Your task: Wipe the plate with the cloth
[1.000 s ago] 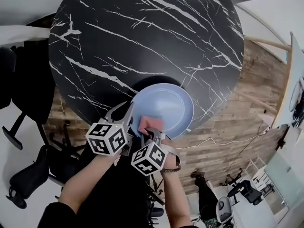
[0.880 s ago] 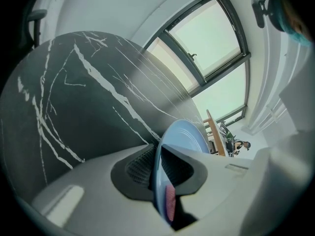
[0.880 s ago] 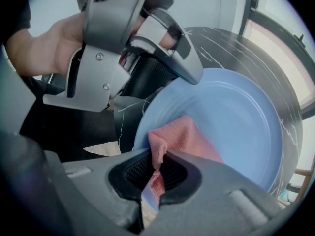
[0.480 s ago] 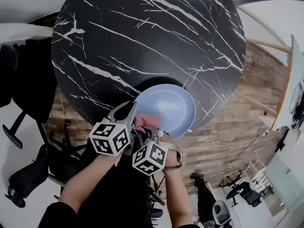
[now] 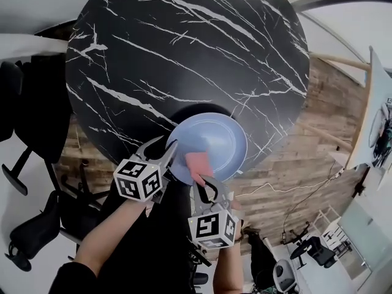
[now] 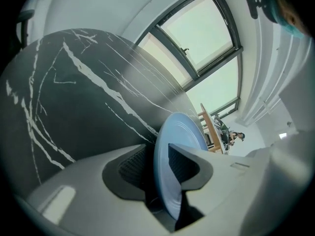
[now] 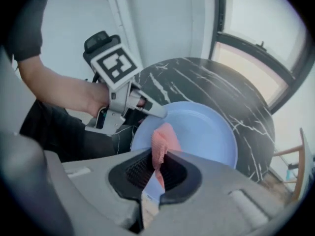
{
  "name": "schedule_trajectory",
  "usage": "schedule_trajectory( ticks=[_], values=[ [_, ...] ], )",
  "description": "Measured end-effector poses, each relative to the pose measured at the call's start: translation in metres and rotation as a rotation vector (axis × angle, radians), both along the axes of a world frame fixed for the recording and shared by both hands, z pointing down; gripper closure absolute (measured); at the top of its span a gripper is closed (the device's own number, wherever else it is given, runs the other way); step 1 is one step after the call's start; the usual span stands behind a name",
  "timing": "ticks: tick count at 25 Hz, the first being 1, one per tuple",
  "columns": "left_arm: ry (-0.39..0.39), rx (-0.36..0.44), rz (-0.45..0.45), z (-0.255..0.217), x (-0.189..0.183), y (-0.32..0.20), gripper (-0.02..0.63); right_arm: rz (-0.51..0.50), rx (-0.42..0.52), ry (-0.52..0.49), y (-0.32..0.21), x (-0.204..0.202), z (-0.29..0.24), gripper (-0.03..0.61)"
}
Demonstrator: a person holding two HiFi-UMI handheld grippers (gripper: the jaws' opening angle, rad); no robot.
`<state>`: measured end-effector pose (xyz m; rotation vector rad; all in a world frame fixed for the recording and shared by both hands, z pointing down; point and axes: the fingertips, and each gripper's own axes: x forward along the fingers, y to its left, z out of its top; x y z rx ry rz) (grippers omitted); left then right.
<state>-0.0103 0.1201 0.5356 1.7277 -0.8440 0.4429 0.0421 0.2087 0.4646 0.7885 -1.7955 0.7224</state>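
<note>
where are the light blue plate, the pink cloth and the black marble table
round light-blue plate [image 5: 219,138], head view, bare centre
pink cloth [image 5: 199,163], head view, its middle
round black marble table [image 5: 184,54], head view, bare top

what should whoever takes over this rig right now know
Left gripper: jaws have just been opening; the blue plate has its rim between them, not pinched.
Right gripper: shut on the pink cloth, over the plate.
Plate sits at the near edge of the black marble table.
Done: can't tell how much is wiped.
Left: probably steady the rim, lower the cloth, wipe.
</note>
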Motion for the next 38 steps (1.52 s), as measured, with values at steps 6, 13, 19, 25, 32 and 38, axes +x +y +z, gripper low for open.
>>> schedule_trajectory(
  ticks=[6, 13, 19, 25, 32, 38],
  values=[
    [-0.047, 0.013, 0.055, 0.003, 0.003, 0.006, 0.506, 0.278, 0.195, 0.135, -0.049, 0.076, -0.030, 0.557],
    [-0.092, 0.000, 0.047, 0.007, 0.002, 0.006, 0.592, 0.412, 0.086, 0.191, -0.061, 0.106, 0.045, 0.557],
    [-0.085, -0.001, 0.056, 0.007, 0.004, 0.006, 0.595, 0.470, 0.021, 0.195, -0.069, 0.106, 0.074, 0.555],
    [-0.075, 0.002, 0.066, 0.006, 0.005, 0.006, 0.597, 0.486, 0.019, 0.182, -0.081, 0.109, 0.075, 0.555],
    [-0.078, 0.024, 0.085, 0.006, 0.006, 0.005, 0.598, 0.461, 0.051, 0.145, -0.106, 0.095, 0.075, 0.556],
    [-0.080, 0.033, 0.094, 0.006, 0.006, 0.004, 0.599, 0.362, 0.059, 0.069, -0.131, 0.045, 0.075, 0.557]
  ],
)
